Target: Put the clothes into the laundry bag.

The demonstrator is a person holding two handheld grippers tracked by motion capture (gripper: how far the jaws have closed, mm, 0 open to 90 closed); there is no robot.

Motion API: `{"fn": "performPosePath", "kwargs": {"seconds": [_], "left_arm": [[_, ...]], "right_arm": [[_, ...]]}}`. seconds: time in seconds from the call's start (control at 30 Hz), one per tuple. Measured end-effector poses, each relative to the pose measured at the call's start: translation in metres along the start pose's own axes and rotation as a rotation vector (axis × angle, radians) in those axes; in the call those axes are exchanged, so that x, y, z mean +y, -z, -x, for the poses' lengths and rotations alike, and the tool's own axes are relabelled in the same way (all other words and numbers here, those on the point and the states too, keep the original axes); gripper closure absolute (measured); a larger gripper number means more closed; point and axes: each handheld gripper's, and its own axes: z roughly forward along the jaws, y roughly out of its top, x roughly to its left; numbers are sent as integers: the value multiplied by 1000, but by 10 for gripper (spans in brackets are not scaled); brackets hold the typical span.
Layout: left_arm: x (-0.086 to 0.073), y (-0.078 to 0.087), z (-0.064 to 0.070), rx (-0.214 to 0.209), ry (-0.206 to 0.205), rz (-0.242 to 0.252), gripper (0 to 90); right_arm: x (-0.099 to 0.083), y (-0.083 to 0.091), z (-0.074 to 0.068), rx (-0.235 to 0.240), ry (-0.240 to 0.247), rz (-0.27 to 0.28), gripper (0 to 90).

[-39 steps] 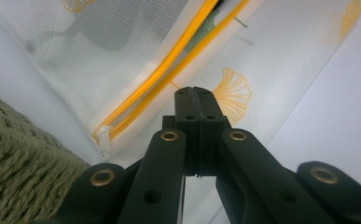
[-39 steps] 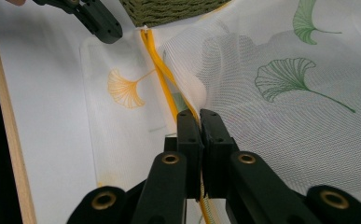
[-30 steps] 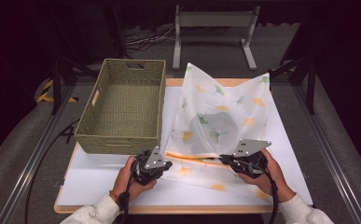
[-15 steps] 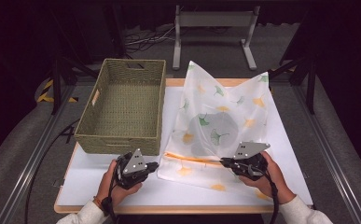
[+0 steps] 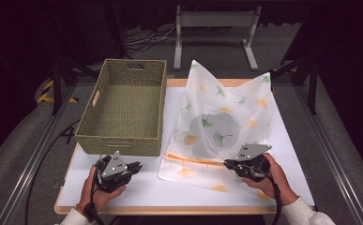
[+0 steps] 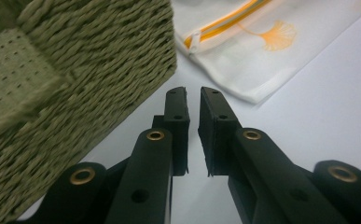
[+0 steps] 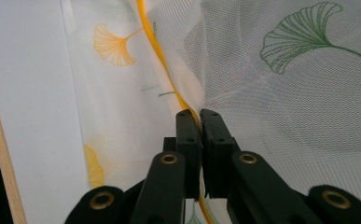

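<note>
Mesh bag (image 5: pixel 226 126) with leaf print lies on the right half of the tabletop (image 5: pixel 141 197), its orange zipper (image 5: pixel 193 160) near the front edge. The right gripper (image 5: pixel 229 164) has its fingers clenched on the zipper edge, lifting the mesh. This thin hold may slip. The left gripper (image 5: pixel 136 166) sits released beside the basket (image 5: pixel 123 110) and could bump it.

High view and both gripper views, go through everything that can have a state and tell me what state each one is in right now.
Woven basket: upright, nothing visible inside.
Mesh bag: partly lifted, orange zipper edge pinched; grey round thing inside.
Left tongs: narrowly open, holding nothing, beside the basket.
Right tongs: shut on the bag's zipper edge.
Table: white top, carrying basket and bag.
</note>
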Motion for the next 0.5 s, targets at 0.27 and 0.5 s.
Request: {"fn": "performPosePath", "kwargs": {"seconds": [0.27, 0.5], "left_arm": [[-14, 11, -8, 46, 18, 14, 774], [-23, 17, -13, 79, 46, 7, 763]], "right_arm": [[-4, 1, 2, -2, -10, -9, 866], [-8, 0, 3, -8, -17, -14, 833]]}}
